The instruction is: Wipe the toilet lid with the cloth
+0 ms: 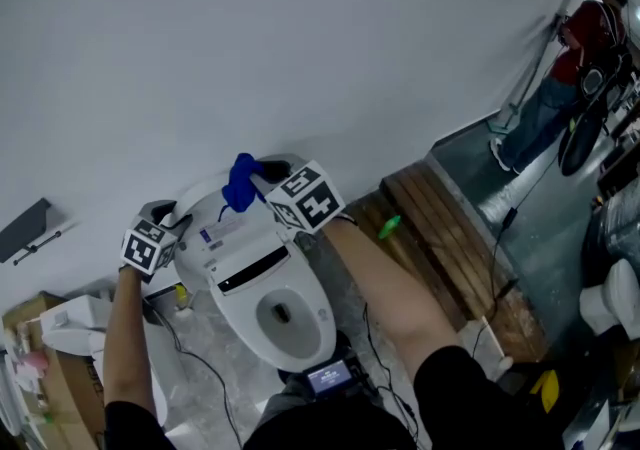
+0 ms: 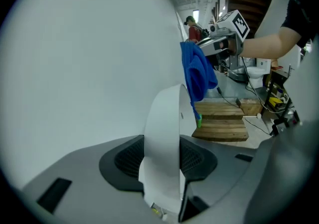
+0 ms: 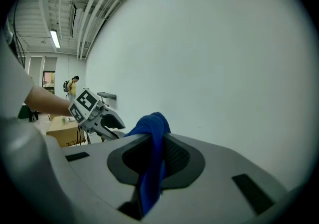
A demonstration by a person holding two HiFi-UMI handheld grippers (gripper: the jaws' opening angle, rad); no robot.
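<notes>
The left gripper (image 1: 176, 222) clamps the rim of the raised toilet lid (image 2: 164, 138) — seen edge-on, its lower end lost behind the jaws. At the lid's top hangs the blue cloth (image 3: 152, 163), pinched in the right gripper (image 1: 264, 174) — whether it touches the lid is unclear.

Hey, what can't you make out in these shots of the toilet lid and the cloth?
Head view: whether the blue cloth touches the toilet lid. Both are small, and the right gripper overlaps the spot.
Head view: the print on the toilet's label, which is too small to read.
Right gripper view: the lid does not show, because that gripper's own body fills the lower frame.
</notes>
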